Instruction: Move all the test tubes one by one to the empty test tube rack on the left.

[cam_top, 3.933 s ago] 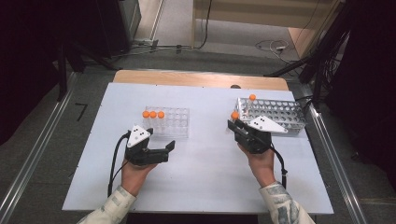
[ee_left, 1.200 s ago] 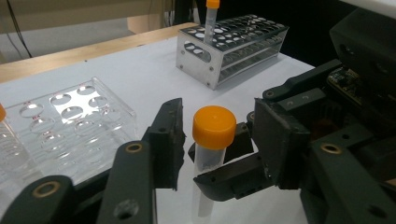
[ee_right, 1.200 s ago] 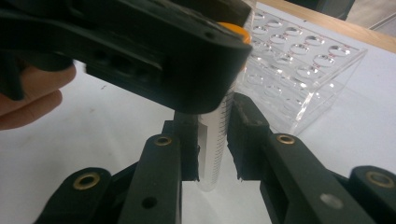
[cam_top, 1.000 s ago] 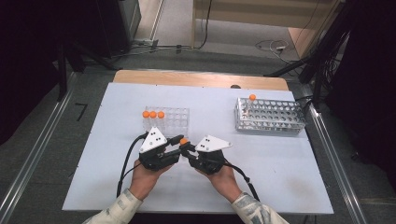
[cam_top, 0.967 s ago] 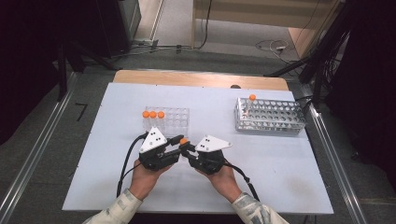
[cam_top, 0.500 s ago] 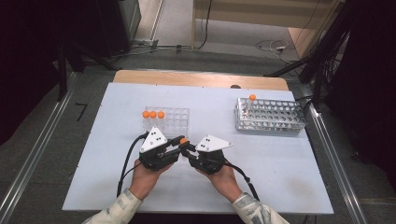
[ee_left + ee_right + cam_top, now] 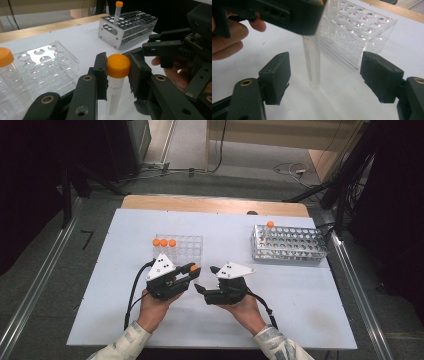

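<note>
Standing over a white table (image 7: 310, 320), a person holds a gripper in each hand near the middle of its near edge. A clear plastic rack (image 7: 186, 248) with three orange-capped tubes sits just beyond the hands, toward the far left; a metal rack (image 7: 290, 243) with one tube stands well apart near the far right corner.

The left gripper (image 7: 117, 72) pinches a plastic tube (image 7: 115, 87) just under its orange cap (image 7: 118, 65), holding it upright above the table. The right gripper (image 7: 324, 77) has just been opening; its jaws now stand spread on either side of the tube's lower end without touching it.

Risks, as I judge them: the left grip sits high on the tube, so the long body can swing and knock the clear rack's edge on the way in. A spread right jaw could also clip the hanging tip if that hand backs away crookedly. A slanted tube may catch a hole's rim and slip from the pads.
</note>
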A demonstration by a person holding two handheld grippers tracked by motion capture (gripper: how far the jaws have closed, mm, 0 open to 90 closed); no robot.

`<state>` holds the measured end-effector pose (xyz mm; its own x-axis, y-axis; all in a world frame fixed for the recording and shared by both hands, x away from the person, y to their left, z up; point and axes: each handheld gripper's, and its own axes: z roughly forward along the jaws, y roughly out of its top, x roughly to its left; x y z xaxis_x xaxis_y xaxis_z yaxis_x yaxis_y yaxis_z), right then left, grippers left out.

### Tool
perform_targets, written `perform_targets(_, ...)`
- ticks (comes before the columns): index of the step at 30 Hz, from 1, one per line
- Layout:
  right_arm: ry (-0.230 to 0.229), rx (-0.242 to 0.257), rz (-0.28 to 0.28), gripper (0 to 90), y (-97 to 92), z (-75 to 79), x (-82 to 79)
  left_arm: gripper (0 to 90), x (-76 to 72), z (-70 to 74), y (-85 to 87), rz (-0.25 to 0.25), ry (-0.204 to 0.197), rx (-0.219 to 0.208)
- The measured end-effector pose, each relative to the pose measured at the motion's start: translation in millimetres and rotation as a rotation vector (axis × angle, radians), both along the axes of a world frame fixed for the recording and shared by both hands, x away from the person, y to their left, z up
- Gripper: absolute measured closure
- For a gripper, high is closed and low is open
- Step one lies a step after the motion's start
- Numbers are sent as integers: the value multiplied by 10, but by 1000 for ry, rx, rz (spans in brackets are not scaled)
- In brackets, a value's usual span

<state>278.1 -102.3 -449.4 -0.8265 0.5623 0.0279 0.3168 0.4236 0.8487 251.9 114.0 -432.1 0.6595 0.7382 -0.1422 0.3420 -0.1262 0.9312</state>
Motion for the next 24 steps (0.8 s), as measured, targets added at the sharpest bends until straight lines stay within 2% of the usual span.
perform_targets(5, 0, -25, -30, 164, -141, 22, 22, 703, 14, 25, 37, 14, 2, -4)
perform_targets(9, 8, -42, -87, 159, -311, -11, 103, 703, 38, 61, 63, 33, -8, 5)
perform_targets(14, 34, -34, -144, 159, -512, -51, 166, 703, 117, 111, 132, 68, -5, -8)
perform_targets(19, 31, -32, -167, 159, -667, -60, 151, 703, 224, 190, 199, 106, -8, -28)
perform_targets(24, 35, -21, -192, 161, -762, -56, 153, 703, 344, 305, 236, 138, -22, -7)
